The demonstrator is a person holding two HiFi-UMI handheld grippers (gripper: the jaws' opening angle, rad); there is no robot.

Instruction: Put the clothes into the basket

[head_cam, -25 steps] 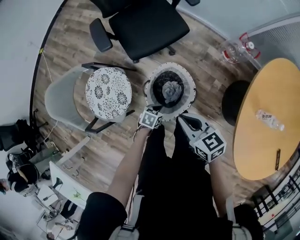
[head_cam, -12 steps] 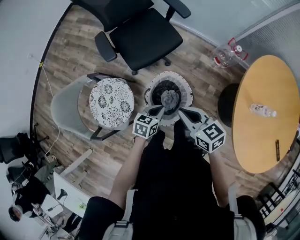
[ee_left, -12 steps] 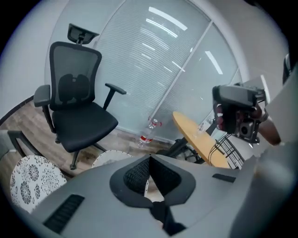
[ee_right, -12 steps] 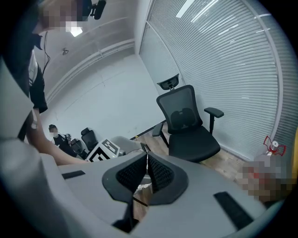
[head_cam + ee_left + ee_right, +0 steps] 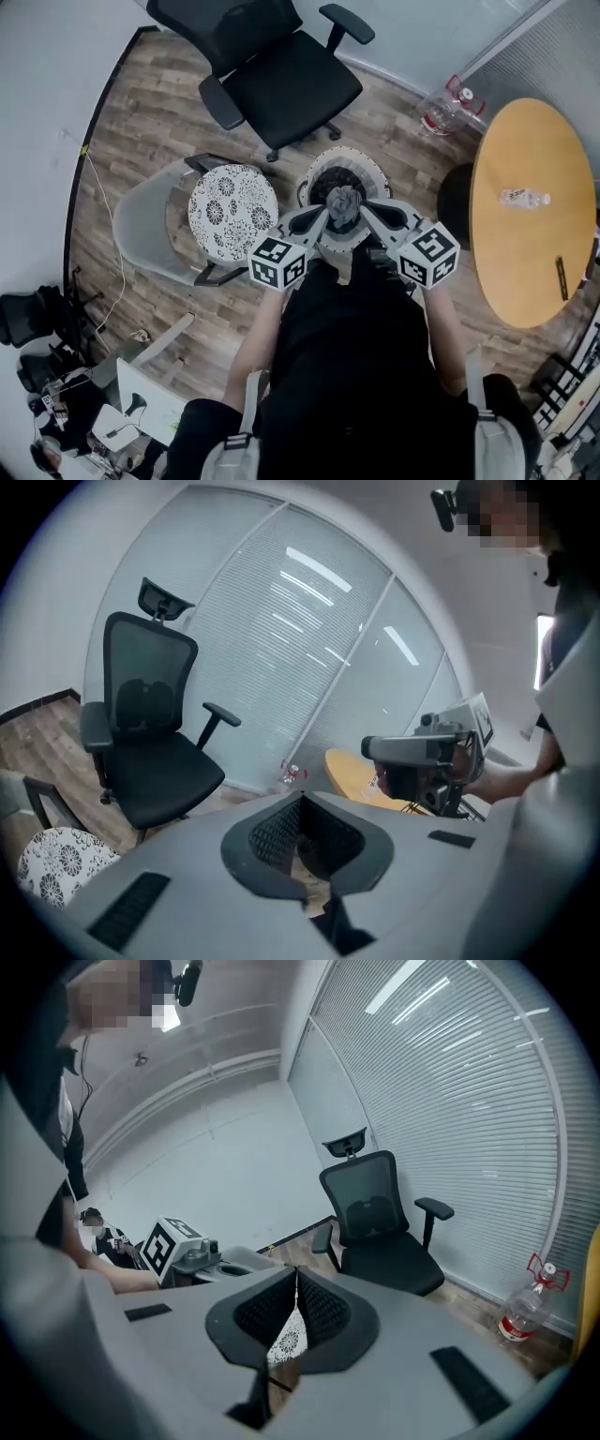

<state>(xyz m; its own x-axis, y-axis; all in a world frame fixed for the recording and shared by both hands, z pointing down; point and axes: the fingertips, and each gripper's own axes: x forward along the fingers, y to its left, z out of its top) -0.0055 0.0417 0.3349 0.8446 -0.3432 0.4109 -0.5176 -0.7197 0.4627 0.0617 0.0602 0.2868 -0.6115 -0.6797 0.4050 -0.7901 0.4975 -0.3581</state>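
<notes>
While the grey garment (image 5: 343, 200) lies in the basket (image 5: 375, 173) atop dark clothes, left gripper (image 5: 324, 214) and right gripper (image 5: 363, 208) hang over it, jaws shut and empty, covering its near rim. Stool (image 5: 232, 211) left, chair (image 5: 281, 80) beyond, table (image 5: 534, 216) right.

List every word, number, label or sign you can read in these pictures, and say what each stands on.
No text can be read anywhere in these views.
Marker cubes: black-and-white square patterns only, no letters.
Bottle on the round table: label too small to read.
Clear bottle on the floor: red parts, nothing legible.
</notes>
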